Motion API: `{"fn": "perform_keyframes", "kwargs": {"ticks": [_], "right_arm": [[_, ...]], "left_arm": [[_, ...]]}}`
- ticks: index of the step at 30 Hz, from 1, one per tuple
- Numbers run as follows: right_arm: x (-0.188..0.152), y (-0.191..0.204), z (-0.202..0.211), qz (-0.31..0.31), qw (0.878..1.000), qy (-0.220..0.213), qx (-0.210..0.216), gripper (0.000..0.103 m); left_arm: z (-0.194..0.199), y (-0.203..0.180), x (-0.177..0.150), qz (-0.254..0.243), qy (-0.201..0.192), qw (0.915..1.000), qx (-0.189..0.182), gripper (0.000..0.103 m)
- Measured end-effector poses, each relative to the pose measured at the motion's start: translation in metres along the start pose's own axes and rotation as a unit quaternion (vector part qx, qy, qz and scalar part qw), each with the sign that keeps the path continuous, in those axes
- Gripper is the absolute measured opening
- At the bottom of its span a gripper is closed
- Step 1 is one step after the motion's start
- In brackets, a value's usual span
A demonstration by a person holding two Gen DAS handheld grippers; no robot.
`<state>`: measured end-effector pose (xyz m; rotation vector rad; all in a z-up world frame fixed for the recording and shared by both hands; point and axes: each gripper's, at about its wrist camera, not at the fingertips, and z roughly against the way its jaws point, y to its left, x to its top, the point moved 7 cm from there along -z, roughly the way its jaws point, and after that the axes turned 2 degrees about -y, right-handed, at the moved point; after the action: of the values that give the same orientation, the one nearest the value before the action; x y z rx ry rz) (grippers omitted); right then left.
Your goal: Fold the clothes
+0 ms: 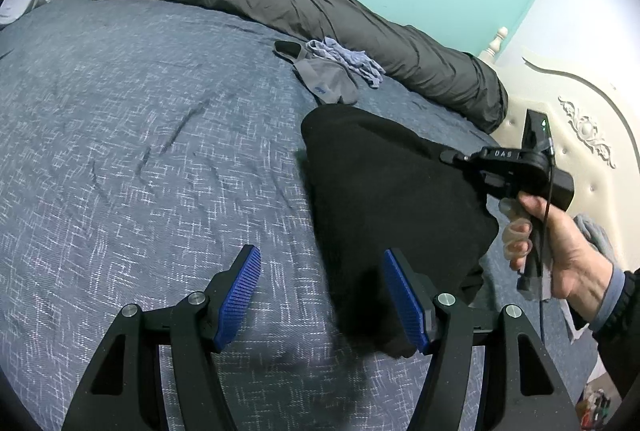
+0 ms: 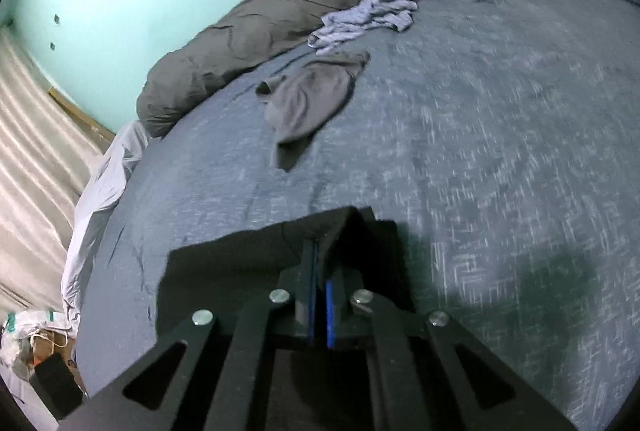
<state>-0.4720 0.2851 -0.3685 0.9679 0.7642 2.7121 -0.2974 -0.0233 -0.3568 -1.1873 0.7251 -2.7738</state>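
Observation:
A black garment (image 1: 384, 191) hangs over the blue bedspread (image 1: 140, 131), held up at its right corner. My right gripper (image 2: 319, 251) is shut on the black garment (image 2: 240, 255), with the cloth draped over its fingers; it shows in the left wrist view (image 1: 460, 157) held by a hand. My left gripper (image 1: 320, 291) is open just above the bed, its right pad (image 1: 404, 303) against the garment's lower edge. A grey garment (image 1: 328, 79) and a light blue crumpled garment (image 1: 348, 57) lie farther back on the bed.
A rolled dark grey duvet (image 1: 280, 3) lies along the far side by the turquoise wall. A cream headboard (image 1: 580, 119) stands at the right. A pale sheet (image 2: 96, 183) hangs off the bed's edge, with clutter (image 2: 32, 343) on the floor.

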Motion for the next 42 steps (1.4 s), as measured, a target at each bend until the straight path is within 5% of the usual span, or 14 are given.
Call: {"fn": "perform_keyframes", "kwargs": {"ticks": [8, 10, 13, 20, 23, 26, 30, 42], "right_arm": [[-0.014, -0.009, -0.007, 0.006, 1.000, 0.001, -0.029, 0.007], [-0.012, -0.005, 0.000, 0.030, 0.998, -0.004, -0.057, 0.018], [-0.008, -0.006, 0.020, 0.043, 0.993, -0.025, -0.104, 0.021], [-0.064, 0.018, 0.091, -0.022, 0.996, -0.078, -0.045, 0.021], [-0.115, 0.035, 0.098, -0.055, 0.996, -0.062, -0.015, 0.024], [-0.168, 0.054, 0.078, -0.092, 0.995, -0.013, 0.019, 0.042], [-0.208, 0.073, 0.051, -0.123, 0.992, 0.010, 0.035, 0.042], [-0.213, 0.086, 0.000, -0.195, 0.980, -0.007, 0.030, 0.045]], "left_arm": [[0.002, 0.001, 0.001, 0.000, 0.001, 1.0000, 0.003, 0.068], [0.004, 0.002, 0.002, -0.001, 0.000, 1.0000, 0.004, 0.068], [0.011, 0.004, 0.004, -0.003, -0.005, 1.0000, 0.005, 0.068], [0.034, 0.011, 0.009, 0.002, -0.019, 0.9998, 0.005, 0.068], [0.045, 0.013, 0.010, 0.000, -0.027, 0.9996, 0.007, 0.068], [0.056, 0.018, 0.010, 0.003, -0.034, 0.9994, 0.009, 0.068], [0.072, 0.025, 0.007, 0.004, -0.038, 0.9992, 0.010, 0.068], [0.104, 0.059, 0.009, 0.019, -0.054, 0.9982, 0.017, 0.068]]}}
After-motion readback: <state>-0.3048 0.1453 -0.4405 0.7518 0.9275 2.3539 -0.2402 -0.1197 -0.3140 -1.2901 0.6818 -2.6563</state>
